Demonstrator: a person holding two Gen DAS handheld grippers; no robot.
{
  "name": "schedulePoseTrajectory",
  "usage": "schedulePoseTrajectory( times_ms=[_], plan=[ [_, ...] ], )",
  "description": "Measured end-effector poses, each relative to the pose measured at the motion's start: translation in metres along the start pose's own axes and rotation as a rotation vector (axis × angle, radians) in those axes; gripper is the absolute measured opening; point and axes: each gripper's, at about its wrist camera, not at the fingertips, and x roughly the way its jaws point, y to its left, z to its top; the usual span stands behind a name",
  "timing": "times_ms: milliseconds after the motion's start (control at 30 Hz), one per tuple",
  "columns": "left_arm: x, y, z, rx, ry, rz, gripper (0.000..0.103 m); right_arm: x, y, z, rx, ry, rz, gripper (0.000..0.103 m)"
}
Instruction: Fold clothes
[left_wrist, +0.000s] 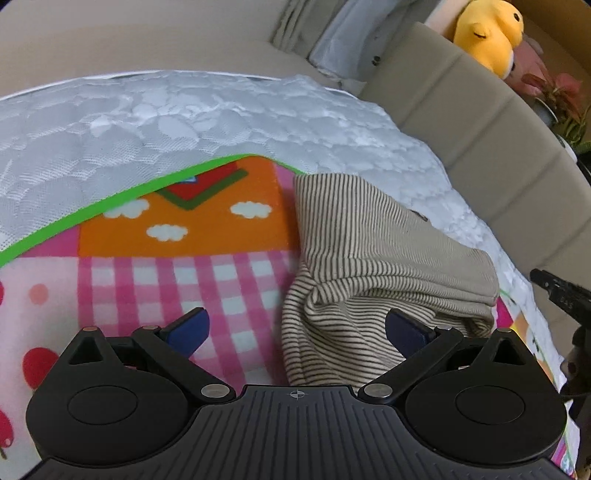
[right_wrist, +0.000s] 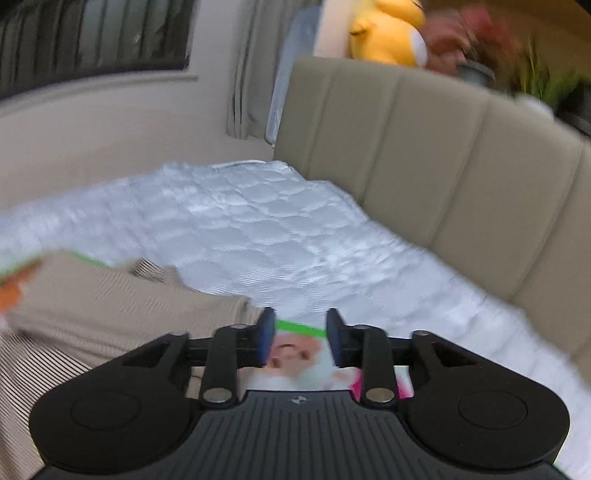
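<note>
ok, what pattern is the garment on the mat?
Thin dark stripes on beige; the garment shows sharpest in the left wrist view.

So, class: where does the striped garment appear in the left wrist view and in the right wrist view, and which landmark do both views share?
Left wrist view: the striped garment lies bunched right of centre on the colourful mat, reaching between the open fingers.
Right wrist view: it fills the lower left, blurred, left of the fingers.
Shared landmark: the yellow plush toy above the beige headboard.
</note>
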Motion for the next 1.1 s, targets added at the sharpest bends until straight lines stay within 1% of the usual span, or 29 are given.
schedulePoseTrajectory(
  times_ms=[133, 233, 267, 400, 567, 633, 700, 767, 933, 1000, 1033, 1067, 1100],
  plan=[
    [0.003, -0.01, -0.01, 0.075, 0.05, -0.009, 0.103, -0.012, 0.012, -0.01, 0.087, 0.014, 0.079, 0.032],
    [0.002, -0.016, -0.024, 0.14, 0.107, 0.009, 0.103, -0.039, 0.024, -0.028, 0.076, 0.029, 0.145, 0.035],
    [0.0, -0.018, -0.028, 0.16, 0.116, 0.016, 0.103, -0.052, 0.03, -0.033, 0.054, 0.027, 0.161, 0.038],
    [-0.018, -0.031, -0.038, 0.23, 0.105, 0.038, 0.103, -0.104, 0.048, -0.059, -0.062, 0.022, 0.219, 0.048],
    [-0.051, -0.045, -0.043, 0.291, 0.082, 0.056, 0.103, -0.15, 0.089, -0.097, -0.276, 0.033, 0.299, 0.054],
    [-0.066, -0.045, -0.045, 0.307, 0.087, 0.076, 0.103, -0.164, 0.11, -0.115, -0.363, 0.034, 0.338, 0.055],
    [-0.083, -0.037, -0.044, 0.312, 0.084, 0.101, 0.103, -0.176, 0.133, -0.133, -0.455, 0.034, 0.38, 0.056],
    [-0.101, -0.028, -0.042, 0.314, 0.081, 0.125, 0.103, -0.184, 0.157, -0.149, -0.557, 0.015, 0.401, 0.056],
    [-0.146, -0.003, -0.036, 0.301, 0.063, 0.194, 0.103, -0.174, 0.217, -0.178, -0.707, 0.02, 0.434, 0.056],
    [-0.158, 0.003, -0.034, 0.296, 0.057, 0.206, 0.103, -0.171, 0.24, -0.19, -0.766, 0.021, 0.446, 0.055],
    [-0.162, 0.004, -0.034, 0.298, 0.055, 0.205, 0.103, -0.167, 0.246, -0.193, -0.778, -0.004, 0.424, 0.055],
    [-0.166, 0.006, -0.034, 0.3, 0.053, 0.205, 0.103, -0.165, 0.25, -0.193, -0.781, -0.03, 0.405, 0.042],
    [-0.169, 0.005, -0.036, 0.309, 0.06, 0.197, 0.103, -0.167, 0.247, -0.185, -0.753, -0.046, 0.391, 0.006]
  ],
)
